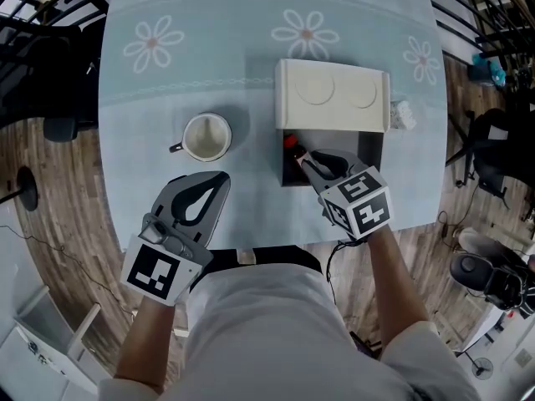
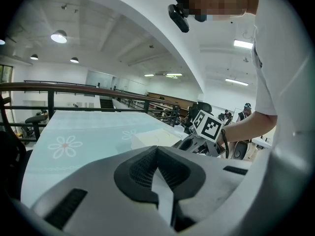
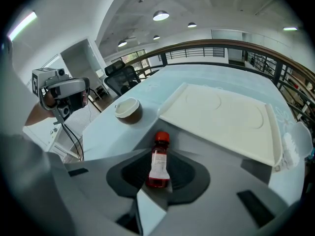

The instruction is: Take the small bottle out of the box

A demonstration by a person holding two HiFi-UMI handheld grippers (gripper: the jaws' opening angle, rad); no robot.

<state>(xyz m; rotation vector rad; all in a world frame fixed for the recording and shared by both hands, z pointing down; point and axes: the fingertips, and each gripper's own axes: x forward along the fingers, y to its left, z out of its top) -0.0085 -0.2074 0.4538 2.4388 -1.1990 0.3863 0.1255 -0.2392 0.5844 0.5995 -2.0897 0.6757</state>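
Note:
A small bottle (image 3: 159, 163) with a red cap, red liquid and a white label lies inside the open white box (image 1: 374, 145); in the head view only its red cap (image 1: 290, 141) shows. My right gripper (image 1: 308, 159) points steeply down into the box. Its jaws (image 3: 160, 149) stand apart on either side of the bottle, and the pads do not press on it. The box's lid (image 1: 333, 94) is folded back flat behind it. My left gripper (image 1: 220, 176) rests low over the tablecloth in front of the cup, shut and empty, as the left gripper view (image 2: 157, 149) confirms.
A white cup (image 1: 206, 136) with a dark outside stands left of the box. A crumpled clear wrapper (image 1: 402, 115) lies by the lid's right end. The table (image 1: 167, 82) wears a pale blue cloth with flower prints. Black railings and office chairs surround it.

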